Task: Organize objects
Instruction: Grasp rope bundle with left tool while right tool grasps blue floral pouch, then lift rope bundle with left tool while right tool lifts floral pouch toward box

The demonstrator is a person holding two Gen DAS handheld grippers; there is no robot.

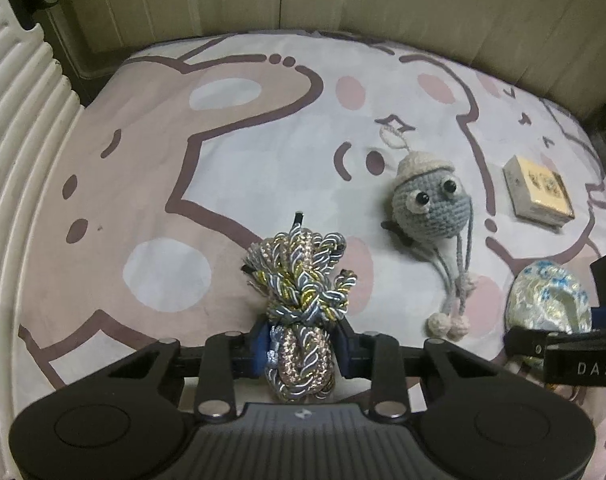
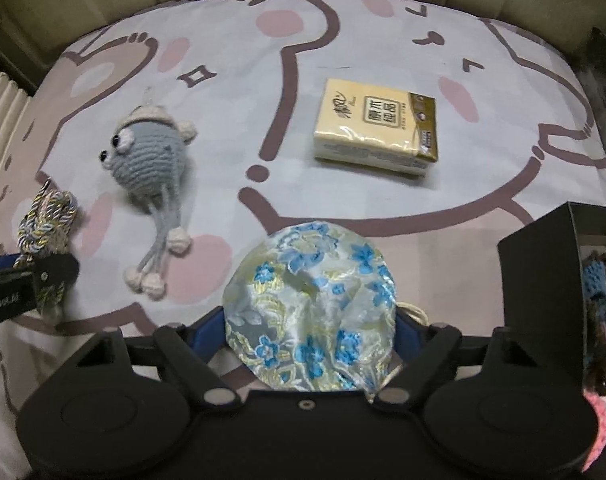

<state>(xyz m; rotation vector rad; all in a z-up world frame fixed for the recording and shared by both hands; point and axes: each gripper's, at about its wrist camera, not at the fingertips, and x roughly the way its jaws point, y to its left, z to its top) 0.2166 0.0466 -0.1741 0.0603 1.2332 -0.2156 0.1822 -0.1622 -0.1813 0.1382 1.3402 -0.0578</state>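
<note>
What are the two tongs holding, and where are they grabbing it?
Left tongs pinch the braided cord bundle near its lower end. Right tongs straddle the flowered pouch; a firm grip cannot be told.

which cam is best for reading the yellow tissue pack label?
Right wrist: the yellow plastic-wrapped tissue pack lies unobstructed, its printed top face large though blurry. Left wrist shows it small and skewed near the right edge.
</note>
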